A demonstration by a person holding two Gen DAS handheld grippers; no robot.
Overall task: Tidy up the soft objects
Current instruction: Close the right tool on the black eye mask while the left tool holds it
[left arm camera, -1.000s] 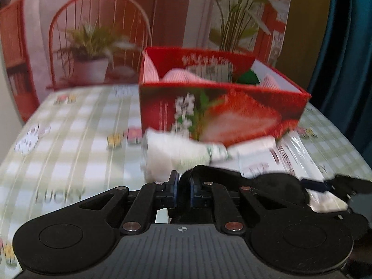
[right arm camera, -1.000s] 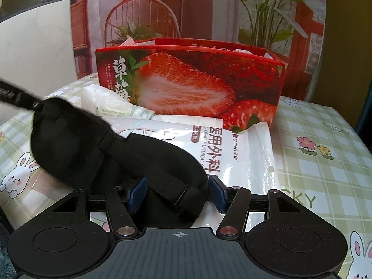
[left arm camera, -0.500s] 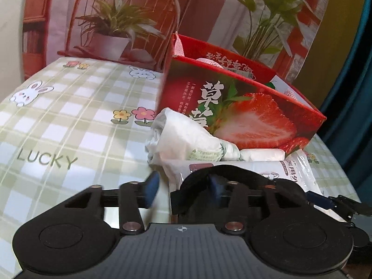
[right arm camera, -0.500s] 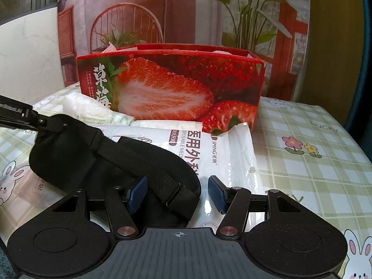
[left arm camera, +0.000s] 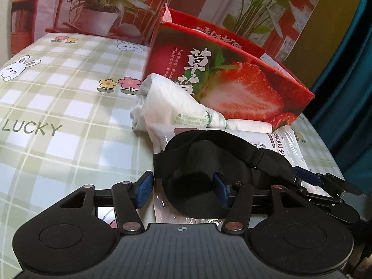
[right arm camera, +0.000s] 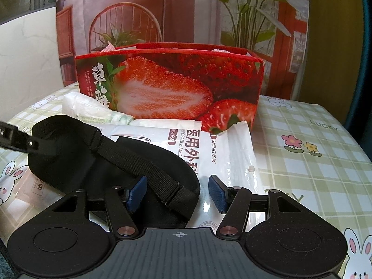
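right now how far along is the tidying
Partly done: the strawberry box already holds a few items that peek over its rim. In hand: nothing gripped. Both the left gripper and right gripper are open around the black eye mask, which lies on the mask packet. Left to do: the eye mask, the packet and the white plastic bag are outside the box.

I see a matt black cloth eye mask (right arm camera: 76,153) with a ribbed elastic strap, lying on a glossy clear-and-white plastic pack (right arm camera: 223,148); the box (right arm camera: 176,88) is glossy printed card, the tablecloth (left arm camera: 60,107) smooth with a sheen
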